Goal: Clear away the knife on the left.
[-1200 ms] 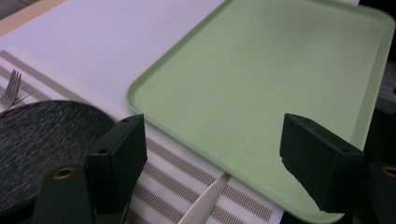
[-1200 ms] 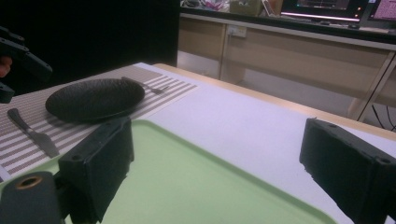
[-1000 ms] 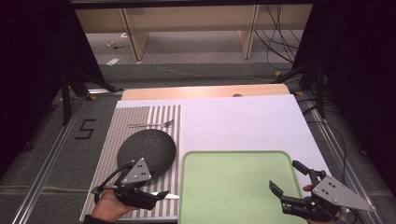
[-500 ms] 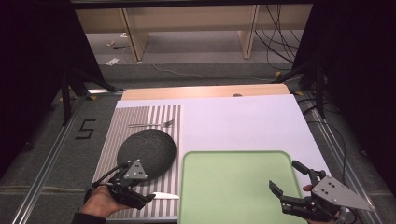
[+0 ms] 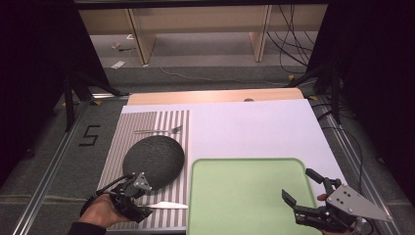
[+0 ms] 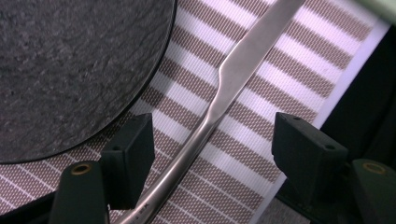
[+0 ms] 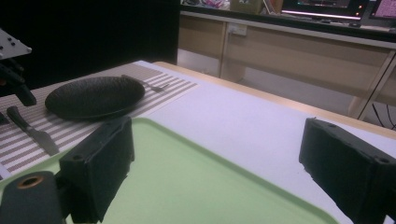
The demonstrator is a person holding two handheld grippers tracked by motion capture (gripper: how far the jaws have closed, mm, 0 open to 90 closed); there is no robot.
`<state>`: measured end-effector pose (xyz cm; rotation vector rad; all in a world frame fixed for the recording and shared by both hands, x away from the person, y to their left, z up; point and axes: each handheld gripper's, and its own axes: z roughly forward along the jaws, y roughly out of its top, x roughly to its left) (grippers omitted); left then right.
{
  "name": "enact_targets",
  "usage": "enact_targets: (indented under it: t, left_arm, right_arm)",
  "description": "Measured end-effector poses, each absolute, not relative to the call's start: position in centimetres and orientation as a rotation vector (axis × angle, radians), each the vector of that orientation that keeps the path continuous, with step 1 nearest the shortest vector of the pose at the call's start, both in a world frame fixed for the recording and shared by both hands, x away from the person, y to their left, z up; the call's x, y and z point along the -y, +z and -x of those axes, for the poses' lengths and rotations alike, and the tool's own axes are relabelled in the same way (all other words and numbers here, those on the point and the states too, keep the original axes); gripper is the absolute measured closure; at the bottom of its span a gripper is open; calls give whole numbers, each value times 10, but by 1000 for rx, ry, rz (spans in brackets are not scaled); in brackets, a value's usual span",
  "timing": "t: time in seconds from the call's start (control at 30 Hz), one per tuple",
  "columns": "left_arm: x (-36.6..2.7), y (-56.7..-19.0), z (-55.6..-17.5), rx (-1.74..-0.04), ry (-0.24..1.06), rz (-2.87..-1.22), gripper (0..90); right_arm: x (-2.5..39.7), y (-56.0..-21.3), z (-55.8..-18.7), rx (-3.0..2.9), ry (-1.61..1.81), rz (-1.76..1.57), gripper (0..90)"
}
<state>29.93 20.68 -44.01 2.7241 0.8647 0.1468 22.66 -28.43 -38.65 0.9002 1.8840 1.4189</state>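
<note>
A big white sheet [image 5: 254,129] covers the table [image 5: 215,96], and a strip of bare wood shows along the far edge. On the left side lies a striped mat [image 5: 151,122] with brown and white lines. A dark round plate [image 5: 153,160] sits on the mat. A fork [image 5: 159,130] lies on the mat behind the plate, a little apart from it. A green tray [image 5: 244,196] rests on the near part of the white sheet, just beside the mat.

A silver knife [image 5: 169,205] lies on the mat in front of the plate, near the tray. The left gripper [image 6: 212,140] is low over the knife handle. Its jaws are spread wide, one on each side of the handle, and they do not touch it.

The right gripper [image 5: 302,195] is over the near right corner of the tray. Its jaws are spread wide too and hold nothing.

Past the table the floor is grey. A black "5" [image 5: 90,136] is marked on it at the left. Wooden desk legs [image 5: 139,36] and loose cables [image 5: 288,34] stand farther back. The sides of the room are dark.
</note>
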Motion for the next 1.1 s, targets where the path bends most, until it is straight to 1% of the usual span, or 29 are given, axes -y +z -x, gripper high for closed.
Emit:
enact_targets:
  t: [0.07,0.17,0.3,0.33,0.37,0.43,0.5,0.57,0.7,0.83,0.87,0.9,0.93,0.97,1.1]
  left_arm:
    - [-206,-444,-301,-880,147,-2739,319]
    - [-207,-449,-305,-889,131,-2761,366]
    - [-206,-456,-308,-865,129,-2816,380]
    - [-205,-457,-309,-862,129,-2821,402]
    - [-205,-458,-310,-861,129,-2828,402]
    - [-205,-458,-312,-859,119,-2832,429]
    - [-205,-459,-314,-859,100,-2844,479]
    - [-203,-460,-314,-855,91,-2859,491]
    - [-203,-460,-315,-865,69,-2868,554]
    - [-202,-461,-315,-868,65,-2867,566]
    - [-201,-460,-315,-861,65,-2874,569]
    - [-201,-460,-315,-850,62,-2879,603]
    - [-200,-460,-315,-833,52,-2882,603]
    - [-200,-460,-314,-813,50,-2891,635]
    - [-201,-460,-315,-782,49,-2895,664]
  right_arm:
    - [284,-387,-227,-1882,1420,-898,112]
    - [284,-387,-227,-1884,1419,-897,112]
    - [284,-387,-227,-1885,1418,-898,113]
    - [284,-387,-227,-1887,1416,-901,114]
    - [284,-387,-227,-1887,1416,-901,114]
    - [284,-387,-227,-1890,1413,-900,114]
    - [283,-387,-227,-1891,1413,-899,115]
    - [284,-387,-227,-1891,1413,-899,115]
    - [284,-387,-227,-1891,1412,-899,117]
    - [284,-387,-227,-1893,1410,-898,119]
    - [284,-387,-227,-1893,1410,-898,120]
    - [283,-387,-227,-1893,1410,-894,122]
    - [283,-387,-227,-1893,1410,-894,122]
    - [284,-387,-227,-1894,1411,-895,122]
    - [284,-387,-227,-1894,1414,-903,124]
